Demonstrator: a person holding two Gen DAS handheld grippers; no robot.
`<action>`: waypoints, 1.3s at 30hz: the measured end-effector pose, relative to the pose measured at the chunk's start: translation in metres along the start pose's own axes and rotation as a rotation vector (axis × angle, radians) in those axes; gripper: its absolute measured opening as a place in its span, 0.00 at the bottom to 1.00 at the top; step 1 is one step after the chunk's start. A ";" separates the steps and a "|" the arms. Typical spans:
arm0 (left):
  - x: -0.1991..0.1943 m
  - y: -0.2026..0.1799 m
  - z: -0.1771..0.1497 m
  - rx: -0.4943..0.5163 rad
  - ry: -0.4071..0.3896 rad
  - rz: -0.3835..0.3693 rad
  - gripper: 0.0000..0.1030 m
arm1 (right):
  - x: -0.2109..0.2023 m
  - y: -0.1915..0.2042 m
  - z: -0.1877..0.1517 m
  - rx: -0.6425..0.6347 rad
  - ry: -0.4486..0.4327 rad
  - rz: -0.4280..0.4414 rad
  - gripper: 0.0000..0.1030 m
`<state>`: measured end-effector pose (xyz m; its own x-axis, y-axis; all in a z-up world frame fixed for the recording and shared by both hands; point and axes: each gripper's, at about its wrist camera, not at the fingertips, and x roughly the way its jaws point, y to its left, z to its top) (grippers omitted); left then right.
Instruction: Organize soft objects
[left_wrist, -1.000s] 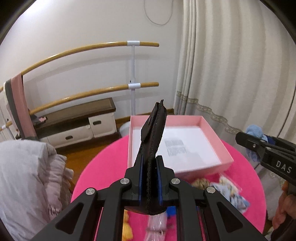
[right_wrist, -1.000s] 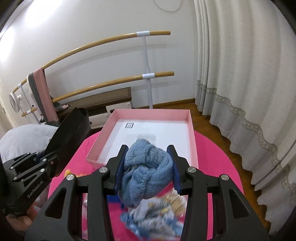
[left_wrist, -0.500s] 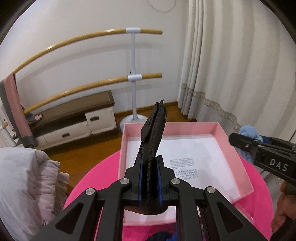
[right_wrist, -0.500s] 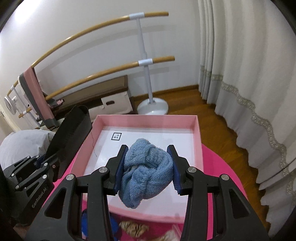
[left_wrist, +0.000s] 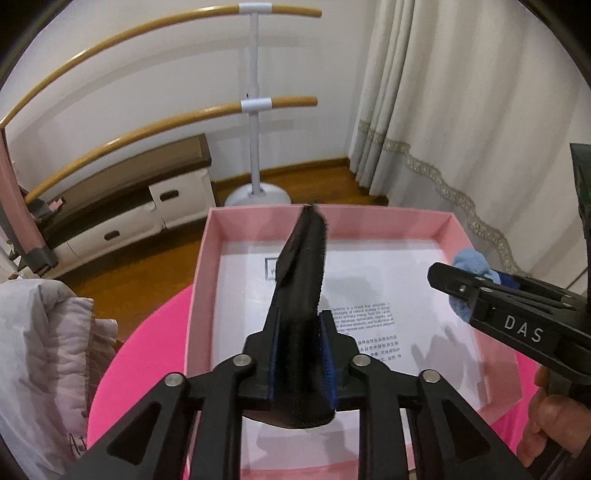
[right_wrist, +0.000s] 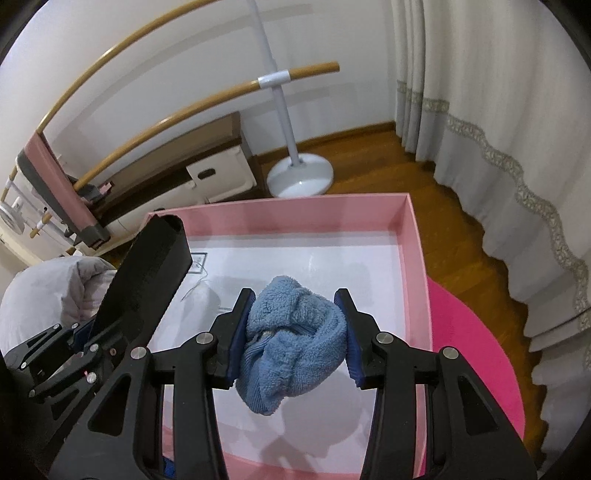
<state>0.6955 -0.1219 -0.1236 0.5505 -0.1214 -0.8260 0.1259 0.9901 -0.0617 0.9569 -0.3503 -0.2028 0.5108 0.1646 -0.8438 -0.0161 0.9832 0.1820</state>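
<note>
Left wrist view: the left claw (left_wrist: 301, 354) now hangs over the pink box (left_wrist: 207, 258), where 1 second ago the box sat far off at 12 o'clock with the bright pink surface (left_wrist: 147, 354) and loose items below the fingers. The black fabric strip (left_wrist: 301, 295) stands upright between the blue pads. The jaws have just been opening a little; the strip sits between them, a thin gap showing at the right pad, so the hold looks to be loosening. Box floor, white printed paper, lies directly under the strip. The right claw (left_wrist: 458, 280) enters at 3 o'clock, blue cloth (left_wrist: 469, 258) peeking past its tip, a hand (left_wrist: 546, 417) on its handle at 4 o'clock.

Right wrist view: the right claw (right_wrist: 291, 328) is clamped on the bunched blue towel (right_wrist: 291, 332), pads pressed into both sides, jaws at a narrow-to-middling spread. The towel is now above the box interior, roughly centre; earlier it hovered over the surface short of the near wall. The left claw with its strip (right_wrist: 147, 280) shows at 9 o'clock, over the box's left half.

Reading: both soft items are carried across and poised for drop-off. The strip is likely being let go first; the towel release is not yet begun.
</note>
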 end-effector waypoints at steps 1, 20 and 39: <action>0.004 0.001 0.004 0.003 0.010 0.005 0.26 | 0.004 -0.002 0.000 0.007 0.007 -0.001 0.42; -0.059 0.018 0.036 -0.012 -0.212 0.098 1.00 | -0.080 0.005 -0.020 0.068 -0.146 0.015 1.00; -0.159 0.007 -0.042 -0.026 -0.461 0.119 1.00 | -0.251 0.056 -0.152 0.021 -0.434 -0.026 1.00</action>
<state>0.5742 -0.0923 -0.0168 0.8693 -0.0196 -0.4939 0.0223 0.9998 -0.0004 0.6971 -0.3244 -0.0573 0.8252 0.0863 -0.5582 0.0169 0.9840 0.1771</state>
